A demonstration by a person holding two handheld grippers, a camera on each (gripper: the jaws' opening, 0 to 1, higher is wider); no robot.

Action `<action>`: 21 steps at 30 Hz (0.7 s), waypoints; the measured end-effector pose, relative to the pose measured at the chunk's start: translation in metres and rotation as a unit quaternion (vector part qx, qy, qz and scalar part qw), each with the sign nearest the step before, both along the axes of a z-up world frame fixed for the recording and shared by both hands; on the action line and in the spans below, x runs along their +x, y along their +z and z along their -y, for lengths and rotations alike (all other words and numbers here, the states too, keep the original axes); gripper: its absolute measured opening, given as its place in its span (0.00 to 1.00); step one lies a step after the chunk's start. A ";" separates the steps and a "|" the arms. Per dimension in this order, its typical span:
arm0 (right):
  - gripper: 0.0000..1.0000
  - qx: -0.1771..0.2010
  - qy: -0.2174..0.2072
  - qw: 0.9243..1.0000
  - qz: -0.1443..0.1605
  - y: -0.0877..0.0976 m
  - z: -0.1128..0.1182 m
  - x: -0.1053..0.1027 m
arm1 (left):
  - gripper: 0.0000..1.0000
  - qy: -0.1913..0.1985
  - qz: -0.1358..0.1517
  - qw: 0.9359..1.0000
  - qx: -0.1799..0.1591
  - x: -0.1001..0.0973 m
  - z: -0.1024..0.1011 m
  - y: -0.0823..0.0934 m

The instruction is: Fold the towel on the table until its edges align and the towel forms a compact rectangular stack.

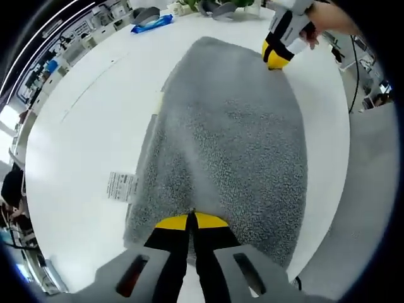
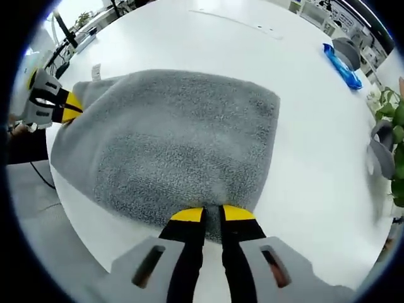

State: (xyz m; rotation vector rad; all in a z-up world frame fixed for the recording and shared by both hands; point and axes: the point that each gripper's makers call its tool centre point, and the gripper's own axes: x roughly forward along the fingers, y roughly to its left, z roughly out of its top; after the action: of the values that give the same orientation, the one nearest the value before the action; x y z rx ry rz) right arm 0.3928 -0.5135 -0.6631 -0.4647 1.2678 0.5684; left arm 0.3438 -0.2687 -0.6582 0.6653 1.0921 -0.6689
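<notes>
A grey towel [image 1: 233, 139] lies folded on the white table [image 1: 82, 126], with a lower layer peeking out along one side. My left gripper [image 1: 191, 220] is shut on the towel's near edge, its yellow tips pressed together. At the far corner, my right gripper [image 1: 276, 57] also touches the towel. In the right gripper view the towel [image 2: 177, 139] spreads ahead. My right gripper [image 2: 213, 214] pinches its near edge with the jaws almost together. My left gripper [image 2: 66, 107] holds the far left corner.
A white care label [image 1: 122, 186] sticks out from the towel's side. A blue packet [image 1: 151, 23] lies near the table's far edge, also visible as a blue packet [image 2: 343, 66]. Green plants [image 2: 394, 120] stand beyond the table [image 2: 315, 158]. Grey floor [image 1: 372, 189] lies past the table's rim.
</notes>
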 end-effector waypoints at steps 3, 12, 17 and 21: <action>0.07 -0.002 0.007 1.000 -0.002 0.000 0.000 0.001 | 0.02 0.008 0.006 1.000 0.002 -0.006 0.001 0.000; 0.07 -0.011 0.038 0.999 -0.008 0.000 -0.001 0.004 | 0.02 0.041 0.016 0.999 -0.018 -0.017 0.002 0.001; 0.07 -0.020 0.048 0.999 -0.014 -0.001 -0.001 0.008 | 0.02 0.053 0.011 0.998 -0.041 -0.024 0.005 0.001; 0.07 -0.033 0.067 0.997 -0.016 -0.001 -0.002 0.010 | 0.02 0.057 0.014 0.997 -0.045 -0.025 0.006 0.000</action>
State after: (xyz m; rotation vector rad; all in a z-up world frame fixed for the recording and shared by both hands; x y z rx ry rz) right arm 0.4032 -0.5119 -0.6644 -0.6004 1.2954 0.6499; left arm 0.3189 -0.2746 -0.6581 0.5290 1.0592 -0.6048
